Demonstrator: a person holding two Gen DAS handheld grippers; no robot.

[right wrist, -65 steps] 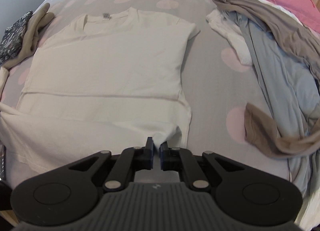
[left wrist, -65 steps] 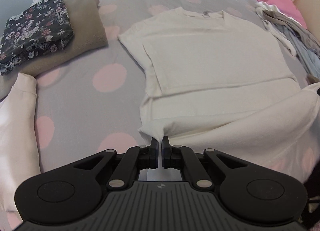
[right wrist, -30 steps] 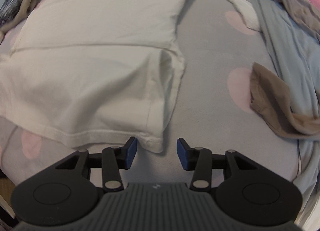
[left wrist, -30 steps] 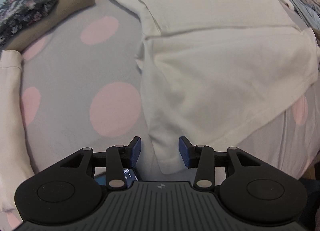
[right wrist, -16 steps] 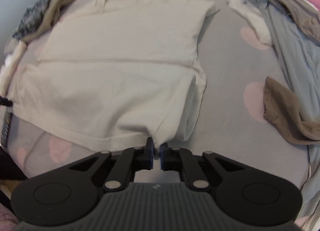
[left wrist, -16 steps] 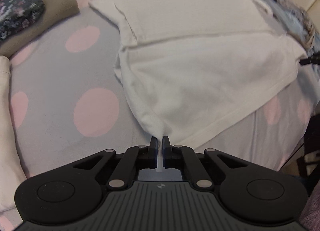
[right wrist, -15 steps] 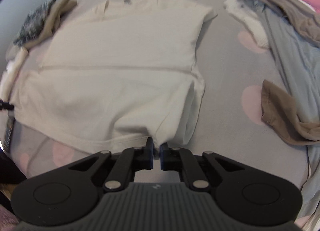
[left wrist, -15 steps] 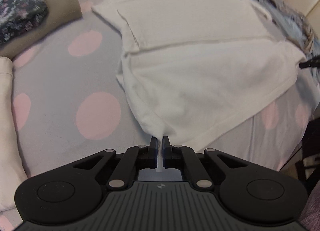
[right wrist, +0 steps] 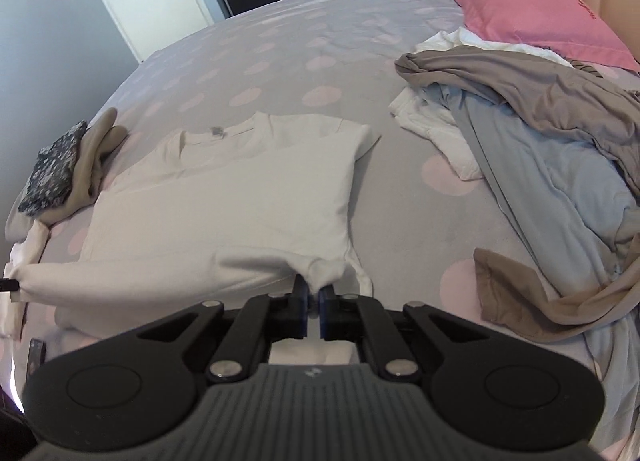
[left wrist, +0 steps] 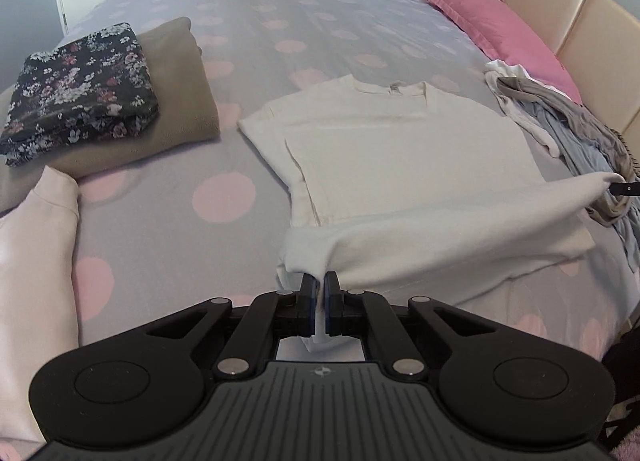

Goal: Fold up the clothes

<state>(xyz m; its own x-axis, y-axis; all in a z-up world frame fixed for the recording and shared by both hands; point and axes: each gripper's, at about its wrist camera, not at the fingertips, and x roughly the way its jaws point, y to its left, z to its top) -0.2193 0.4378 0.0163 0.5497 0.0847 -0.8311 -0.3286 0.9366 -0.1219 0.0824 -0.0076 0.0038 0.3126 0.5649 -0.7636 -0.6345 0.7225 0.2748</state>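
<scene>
A: Cream cotton T-shirt (left wrist: 404, 149), item one: laid on the grey bedspread (left wrist: 168, 229) with pink dots, collar at the far end, near hem raised off the bed.

B: Held by?

A: Left gripper (left wrist: 319, 291), jaws pressed together, pinching the near left corner. Right gripper (right wrist: 313, 298), likewise, pinching the near right corner.

B: Labels?

A: A small grey neck tag (right wrist: 218, 131); print too small to read.

B: Other stock?

A: Floral folded piece (left wrist: 80, 89) on a tan one (left wrist: 184, 101), far left. Loose pile of clothes (right wrist: 540, 133) right, pink pillow (right wrist: 528, 1) beyond.
</scene>
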